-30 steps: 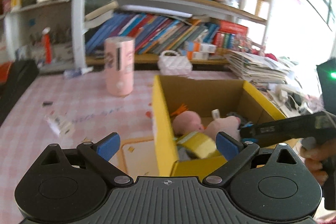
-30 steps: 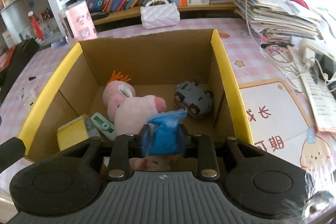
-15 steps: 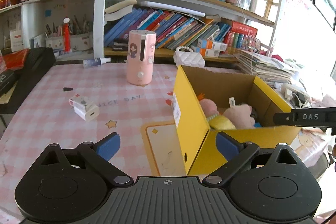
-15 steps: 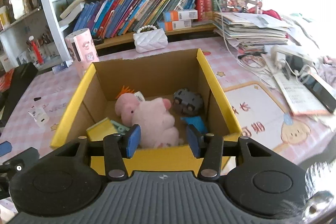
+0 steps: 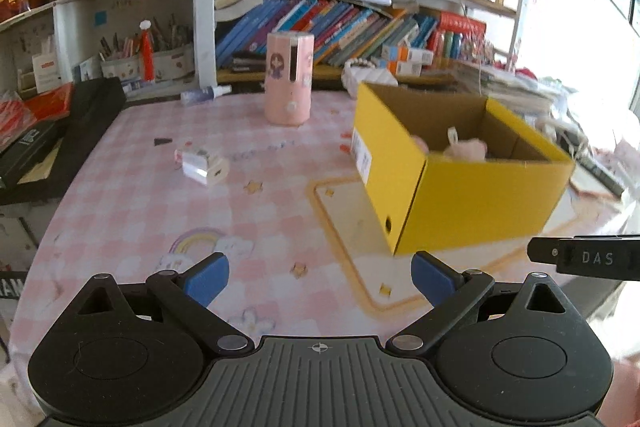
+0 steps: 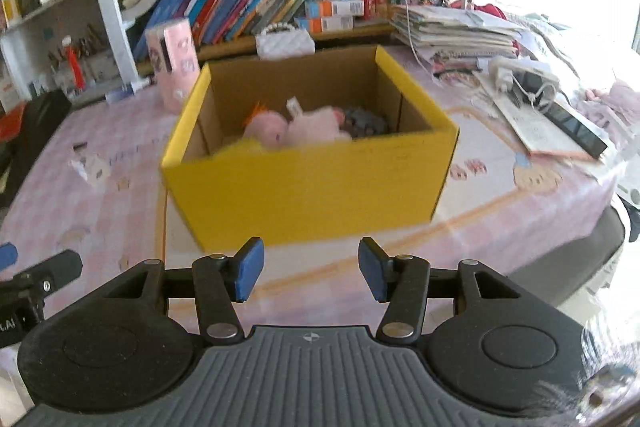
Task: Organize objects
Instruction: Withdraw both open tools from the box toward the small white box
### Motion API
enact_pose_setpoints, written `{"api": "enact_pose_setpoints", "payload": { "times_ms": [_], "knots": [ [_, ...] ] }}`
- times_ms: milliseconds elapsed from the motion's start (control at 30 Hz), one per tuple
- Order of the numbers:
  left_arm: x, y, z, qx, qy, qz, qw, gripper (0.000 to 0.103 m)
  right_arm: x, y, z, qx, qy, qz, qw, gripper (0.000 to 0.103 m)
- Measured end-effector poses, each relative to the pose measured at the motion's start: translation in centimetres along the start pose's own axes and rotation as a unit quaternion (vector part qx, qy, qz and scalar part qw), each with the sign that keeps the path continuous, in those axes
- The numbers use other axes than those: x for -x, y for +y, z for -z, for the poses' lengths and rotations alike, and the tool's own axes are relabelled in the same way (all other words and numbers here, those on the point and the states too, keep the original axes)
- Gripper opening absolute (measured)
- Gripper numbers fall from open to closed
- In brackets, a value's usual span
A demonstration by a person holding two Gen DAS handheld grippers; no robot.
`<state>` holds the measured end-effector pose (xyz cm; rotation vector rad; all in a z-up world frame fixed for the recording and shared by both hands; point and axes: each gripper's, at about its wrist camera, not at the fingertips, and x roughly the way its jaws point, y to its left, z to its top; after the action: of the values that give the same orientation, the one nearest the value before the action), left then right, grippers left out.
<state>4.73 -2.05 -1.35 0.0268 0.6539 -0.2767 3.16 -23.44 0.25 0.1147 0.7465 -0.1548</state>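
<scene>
The yellow box [image 6: 308,187] sits on the pink table [image 5: 132,211], with a pink soft toy [image 6: 304,127] inside. The right gripper [image 6: 308,273] is opening, nothing between its jaws; the box lies just ahead. The left gripper [image 5: 320,277] is spread wide and empty, the box ahead to its right.

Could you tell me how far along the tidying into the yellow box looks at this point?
Done: the yellow box already holds pink plush toys and a dark toy car. In hand: nothing; the right tool has nothing between its opening jaws, and the left tool is open and empty. Left: a small white box and a pink canister remain out on the table.
</scene>
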Motion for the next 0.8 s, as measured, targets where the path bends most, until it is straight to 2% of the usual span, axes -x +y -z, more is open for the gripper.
{"api": "enact_pose_setpoints", "payload": {
  "times_ms": [267,567,800],
  "knots": [
    [1.6,0.7,2.4,-0.027,0.026,0.001,0.9993,0.099,1.2,2.4,3.5,0.018,0.025,-0.011,0.999,0.054],
    [2.9,2.9,4.2,-0.021,0.047,-0.009,0.9986,0.099,1.7,4.8,5.7,0.021,0.049,-0.033,0.998,0.057],
    [4.0,4.9,4.7,-0.016,0.045,-0.024,0.9986,0.099,1.9,7.1,6.4,0.036,0.062,-0.059,0.996,0.060]
  ]
}}
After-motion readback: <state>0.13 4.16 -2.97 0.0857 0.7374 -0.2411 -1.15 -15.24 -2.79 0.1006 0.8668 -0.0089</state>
